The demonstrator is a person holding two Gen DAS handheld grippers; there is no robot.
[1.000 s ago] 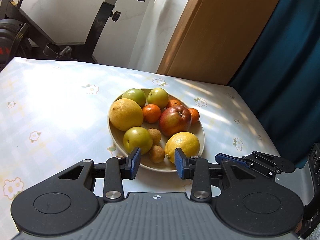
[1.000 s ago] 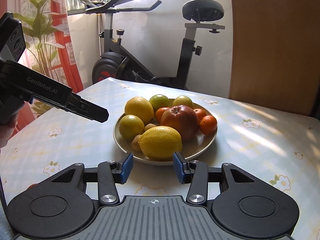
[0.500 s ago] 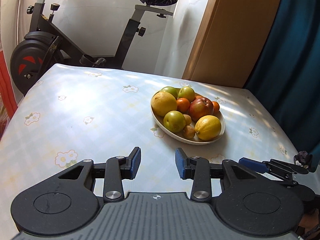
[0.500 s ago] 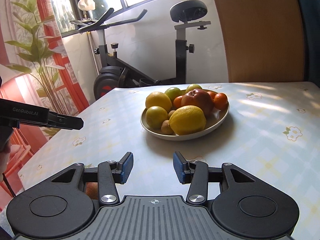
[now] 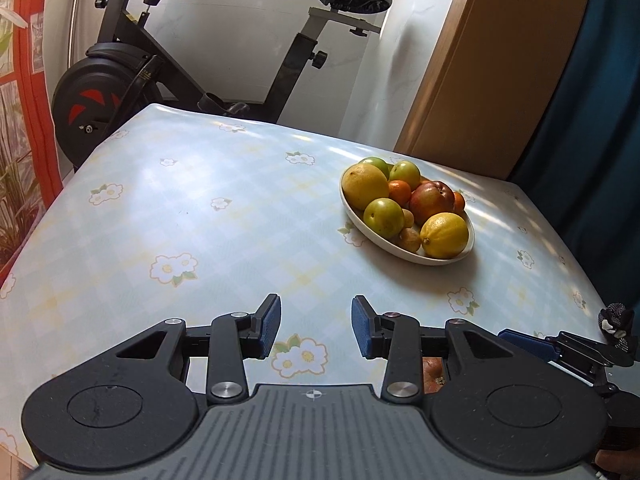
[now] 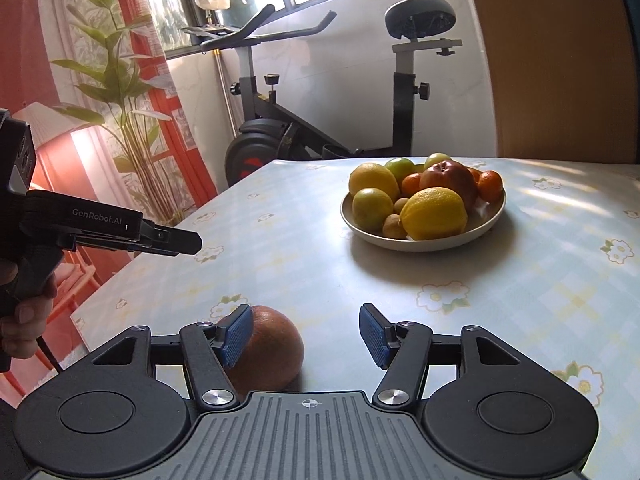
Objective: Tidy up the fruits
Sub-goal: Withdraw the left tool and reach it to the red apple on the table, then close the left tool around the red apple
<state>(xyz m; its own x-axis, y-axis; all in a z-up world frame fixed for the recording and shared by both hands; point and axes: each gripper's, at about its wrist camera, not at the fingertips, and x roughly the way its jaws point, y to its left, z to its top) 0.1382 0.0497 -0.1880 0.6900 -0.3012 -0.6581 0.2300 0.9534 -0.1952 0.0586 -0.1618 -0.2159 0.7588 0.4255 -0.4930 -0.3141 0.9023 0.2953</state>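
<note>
Right wrist view shows the right tool (image 6: pixel 306 334) low over the near edge of the table (image 6: pixel 520 280), its jaws having just been opening to a middling gap. A brownish-orange round fruit (image 6: pixel 266 350) lies on the table under the left pad, mostly behind that finger, not centred between the pads. Whether the pad touches the fruit cannot be told, but it is not clamped. The plate (image 6: pixel 494 210) sits well apart, further in on the table, heaped with a lemon (image 6: pixel 434 212), a red apple (image 6: pixel 450 176), green fruits, small oranges and little brown fruits.

Left wrist view has the left tool (image 5: pixel 316 330) held narrow with nothing between its pads, hovering over bare tablecloth near the table's front. The right tool's finger shows at the lower right of this view, and a sliver of the loose fruit peeks under the left tool's own right arm.

Risks from here, as I judge them. The loose fruit is round and lies close to the table's near edge; a closing pad that meets it off-centre would likely push it sideways rather than trap it, and it could roll off. The gap also looks barely wider than the fruit, so a pad may land on top and skid. The plate is already piled high; one more round fruit set on the heap could dislodge the lemon or a small orange near the rim. Both tools sit close together, so they could knock one another.
</note>
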